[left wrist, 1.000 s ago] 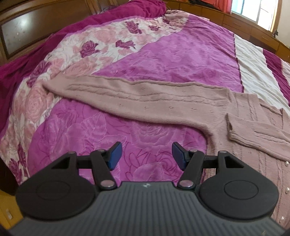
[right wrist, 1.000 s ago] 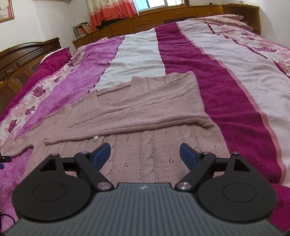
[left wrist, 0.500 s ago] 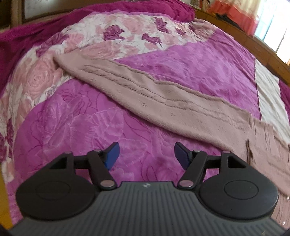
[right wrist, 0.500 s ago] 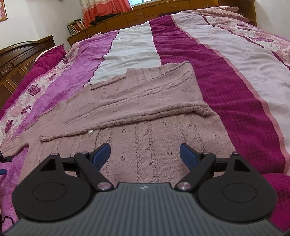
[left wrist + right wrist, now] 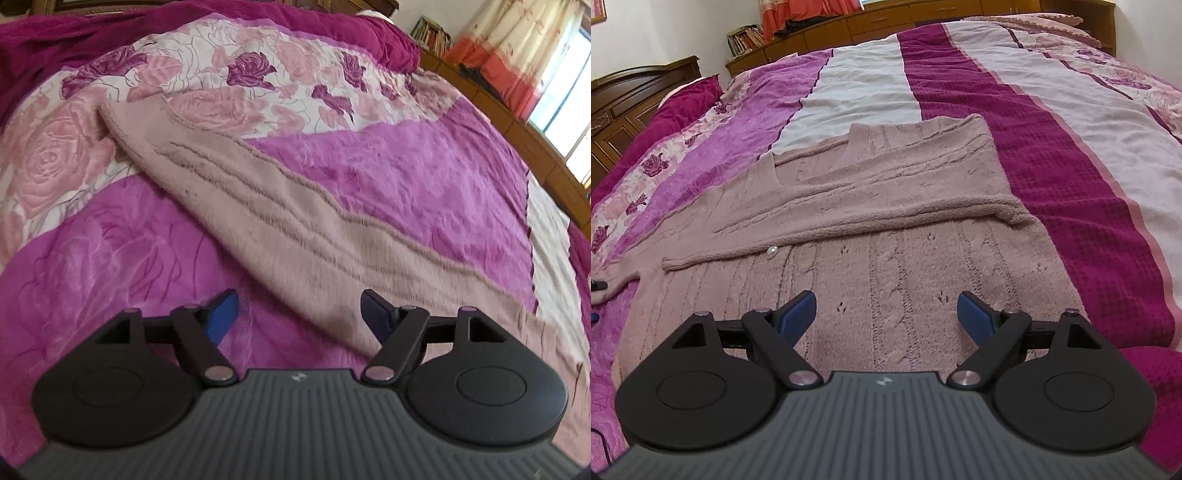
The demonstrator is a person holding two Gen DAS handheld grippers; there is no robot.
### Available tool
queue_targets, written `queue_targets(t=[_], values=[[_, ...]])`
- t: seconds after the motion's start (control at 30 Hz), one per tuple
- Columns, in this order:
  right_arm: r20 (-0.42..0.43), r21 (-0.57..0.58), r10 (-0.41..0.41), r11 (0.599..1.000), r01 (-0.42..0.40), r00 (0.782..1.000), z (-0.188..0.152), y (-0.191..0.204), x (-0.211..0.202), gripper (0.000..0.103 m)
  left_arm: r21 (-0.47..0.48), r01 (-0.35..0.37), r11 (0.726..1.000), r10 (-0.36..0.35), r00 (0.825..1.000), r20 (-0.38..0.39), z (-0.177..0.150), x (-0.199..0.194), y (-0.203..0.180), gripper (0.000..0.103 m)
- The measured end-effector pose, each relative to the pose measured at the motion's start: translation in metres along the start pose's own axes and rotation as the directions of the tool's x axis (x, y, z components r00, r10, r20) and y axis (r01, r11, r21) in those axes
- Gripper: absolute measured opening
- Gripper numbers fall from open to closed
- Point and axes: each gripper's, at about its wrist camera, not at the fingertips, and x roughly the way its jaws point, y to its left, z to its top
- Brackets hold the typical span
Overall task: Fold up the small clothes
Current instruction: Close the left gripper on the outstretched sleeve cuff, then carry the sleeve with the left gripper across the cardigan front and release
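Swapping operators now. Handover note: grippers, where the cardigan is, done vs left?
Left gripper: open, empty, jaws have just been widening; it hovers over the outstretched sleeve, which lies flat on the purple floral bedspread.
Right gripper: open, empty, over the lower body of the dusty-pink cable-knit cardigan.
Done: the other sleeve is already folded across the chest.
Left: probably grip the outstretched sleeve, fold it in, then fold the body.

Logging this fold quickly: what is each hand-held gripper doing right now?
Left hand-held gripper: open, just been opening, holding nothing.
Right hand-held gripper: open, holding nothing.
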Motion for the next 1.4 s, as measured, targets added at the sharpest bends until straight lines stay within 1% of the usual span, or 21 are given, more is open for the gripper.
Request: queue_targets(t=[0.03, 0.1, 0.27, 0.57, 0.77, 1.0, 1.17, 1.2, 1.23, 1.27, 1.3, 1.33, 1.37, 1.4], values=[[0.000, -0.002, -0.003, 1.000, 0.003, 1.000, 0.000, 0.000, 0.000, 0.088, -0.001, 0.006, 1.000, -0.006, 1.000, 0.005, 0.002, 0.002, 0.000, 0.078], [-0.001, -0.005, -0.009, 1.000, 0.009, 1.000, 0.000, 0.001, 0.002, 0.088, 0.015, 0.005, 1.000, -0.006, 1.000, 0.013, 0.005, 0.007, -0.003, 0.078], [-0.009, -0.003, -0.016, 1.000, 0.016, 1.000, -0.001, 0.001, 0.006, 0.088, 0.083, -0.028, 0.996, 0.026, 0.999, 0.025, 0.007, 0.016, -0.014, 0.078], [-0.017, -0.013, -0.029, 1.000, 0.028, 0.999, -0.001, 0.006, 0.011, 0.088, 0.133, -0.064, 0.989, 0.059, 0.997, 0.042, 0.008, 0.026, -0.020, 0.078], [-0.020, -0.023, -0.031, 0.999, 0.030, 0.999, -0.001, 0.010, 0.014, 0.088, 0.178, -0.069, 0.982, 0.061, 0.997, 0.050, 0.006, 0.027, -0.022, 0.078], [-0.022, -0.009, -0.034, 0.999, 0.033, 0.999, -0.002, 0.009, 0.015, 0.088, 0.174, -0.061, 0.983, 0.054, 0.997, 0.048, 0.005, 0.028, -0.020, 0.078], [-0.013, 0.016, -0.030, 0.999, 0.030, 0.999, -0.001, 0.006, 0.014, 0.088, 0.115, -0.033, 0.993, 0.026, 0.998, 0.062, 0.009, 0.026, -0.013, 0.077], [-0.010, 0.018, -0.029, 0.999, 0.030, 1.000, -0.001, 0.005, 0.014, 0.088, 0.103, -0.028, 0.994, 0.021, 0.997, 0.068, 0.010, 0.025, -0.012, 0.074], [-0.009, 0.021, -0.030, 0.999, 0.030, 1.000, -0.001, 0.004, 0.013, 0.088, 0.092, -0.035, 0.995, 0.028, 0.997, 0.077, 0.011, 0.024, -0.011, 0.065], [-0.009, 0.026, -0.031, 0.999, 0.031, 0.999, -0.001, 0.003, 0.014, 0.088, 0.090, -0.047, 0.995, 0.039, 0.995, 0.089, 0.012, 0.023, -0.011, 0.049], [-0.010, 0.031, -0.031, 0.999, 0.031, 0.999, -0.001, 0.002, 0.014, 0.088, 0.094, -0.053, 0.994, 0.044, 0.994, 0.096, 0.013, 0.022, -0.011, 0.039], [-0.010, 0.036, -0.028, 0.999, 0.029, 1.000, 0.000, 0.001, 0.015, 0.088, 0.097, -0.049, 0.994, 0.040, 0.995, 0.095, 0.015, 0.021, -0.011, 0.018], [-0.008, 0.041, -0.026, 0.999, 0.027, 1.000, 0.000, 0.000, 0.015, 0.088, 0.088, -0.033, 0.996, 0.026, 0.996, 0.081, 0.017, 0.021, -0.009, 0.013], [-0.006, 0.042, -0.025, 0.999, 0.026, 1.000, 0.000, 0.000, 0.015, 0.088, 0.065, -0.010, 0.998, 0.005, 0.997, 0.075, 0.019, 0.020, -0.007, 0.012]])
